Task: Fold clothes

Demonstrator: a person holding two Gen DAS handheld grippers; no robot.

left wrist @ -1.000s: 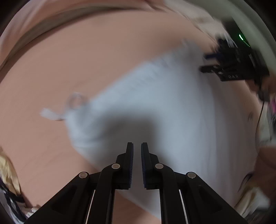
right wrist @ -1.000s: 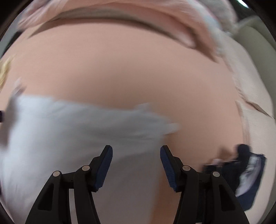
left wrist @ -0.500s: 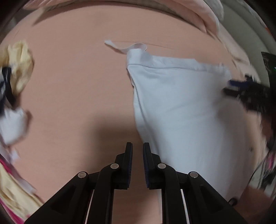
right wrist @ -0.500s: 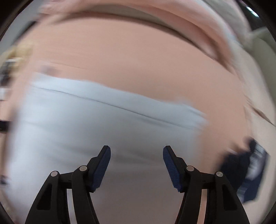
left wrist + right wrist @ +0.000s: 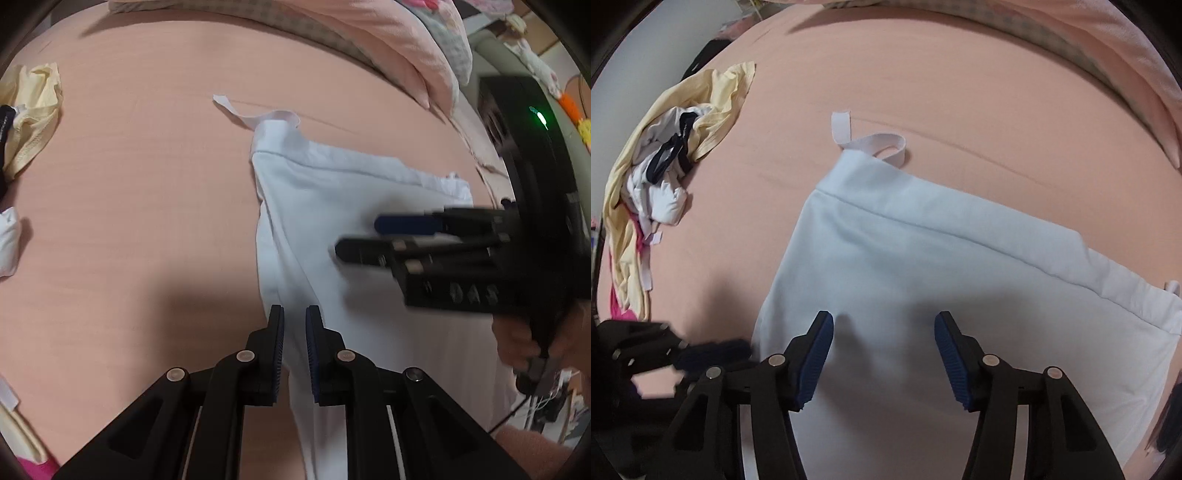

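Since half a second ago, my right gripper (image 5: 883,325) has swung in over the middle of the white garment (image 5: 923,280), and it now shows large in the left wrist view (image 5: 373,236) where before it sat out at the cloth's far right edge. Its jaws stand wide apart above the fabric, nothing between them. My left gripper (image 5: 294,325) has its jaws drawn nearly together, only a narrow slit showing; a fold at the garment's left edge runs up between them, but I cannot tell whether they actually pinch it.

Out from there, the white garment (image 5: 351,206) lies spread fairly flat on the pink bedsheet (image 5: 140,192), hemmed edge away from me, with a loose white strap (image 5: 871,142) curling off its far left corner. Well apart to the left sits a heap of clothes (image 5: 661,173), pale yellow and white with some dark trim. Along the far side of the bed runs a pink pillow (image 5: 402,40).
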